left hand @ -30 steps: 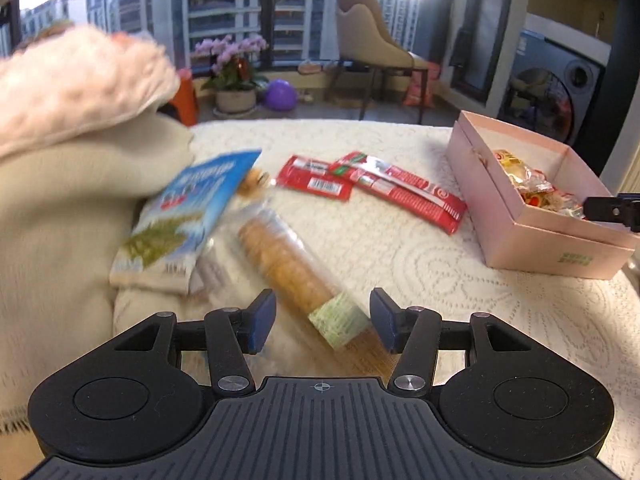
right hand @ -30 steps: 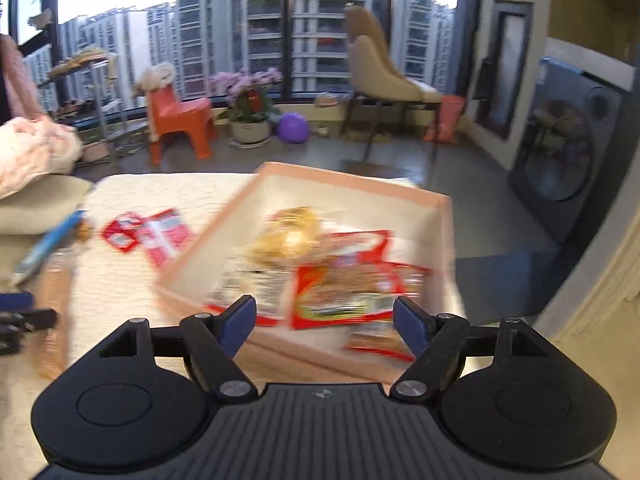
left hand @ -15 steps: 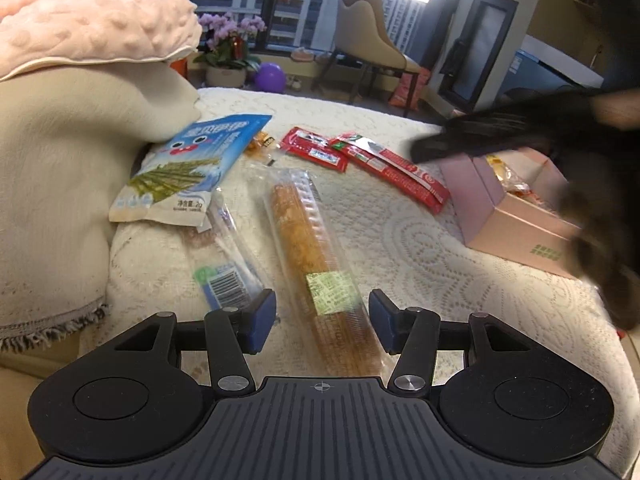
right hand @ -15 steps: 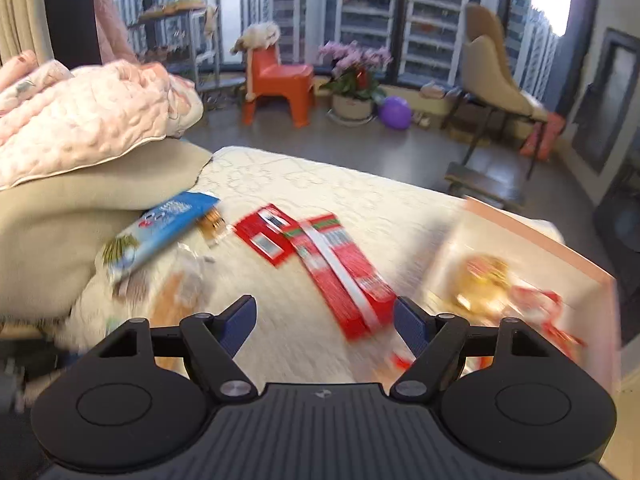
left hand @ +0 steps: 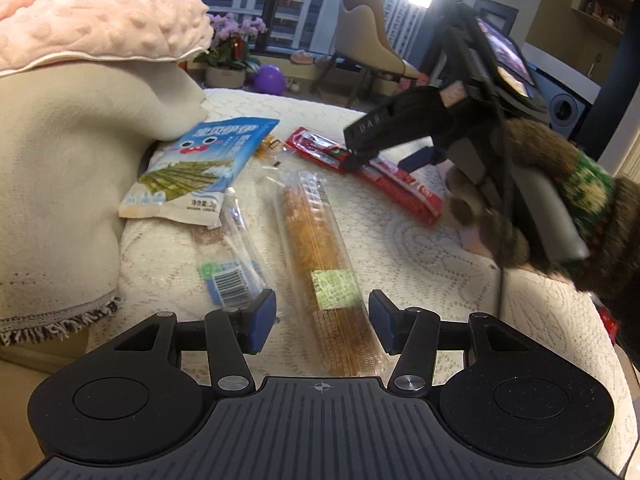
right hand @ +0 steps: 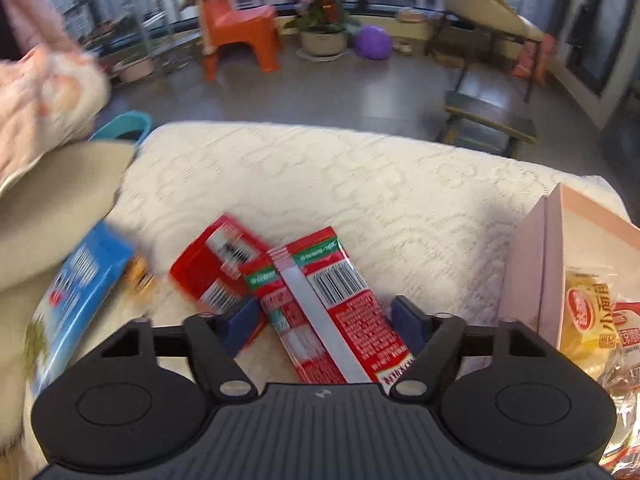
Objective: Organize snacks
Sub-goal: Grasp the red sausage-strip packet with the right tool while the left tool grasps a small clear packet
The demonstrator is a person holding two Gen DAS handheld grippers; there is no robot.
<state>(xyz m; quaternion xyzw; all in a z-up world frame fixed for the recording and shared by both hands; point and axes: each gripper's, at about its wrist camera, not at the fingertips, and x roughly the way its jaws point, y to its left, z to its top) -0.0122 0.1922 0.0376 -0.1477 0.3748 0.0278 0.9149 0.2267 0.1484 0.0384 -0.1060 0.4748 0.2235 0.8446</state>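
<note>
While the right gripper point(right hand: 323, 328) is lowered with fingers spread wide around the long red foil snack packet point(right hand: 328, 304), nothing is gripped yet, seemingly so it can be carried to the pink cardboard box point(right hand: 536, 264) at right. The left gripper point(left hand: 322, 322) is held open astride the clear-wrapped orange biscuit stick point(left hand: 320, 264), untouched.

cream lace-patterned cloth point(right hand: 360, 184) covers the work surface; a beige fringed blanket point(left hand: 68, 184) is heaped at its left with a pink dimpled quilt point(left hand: 92, 16) on top. beyond, on the grey floor: small orange plastic chair point(right hand: 240, 36), potted pink-flowered plant point(right hand: 322, 12), purple ball point(right hand: 375, 42) just right of the pot. tan upholstered chair point(left hand: 364, 40) stands by the window.
</note>
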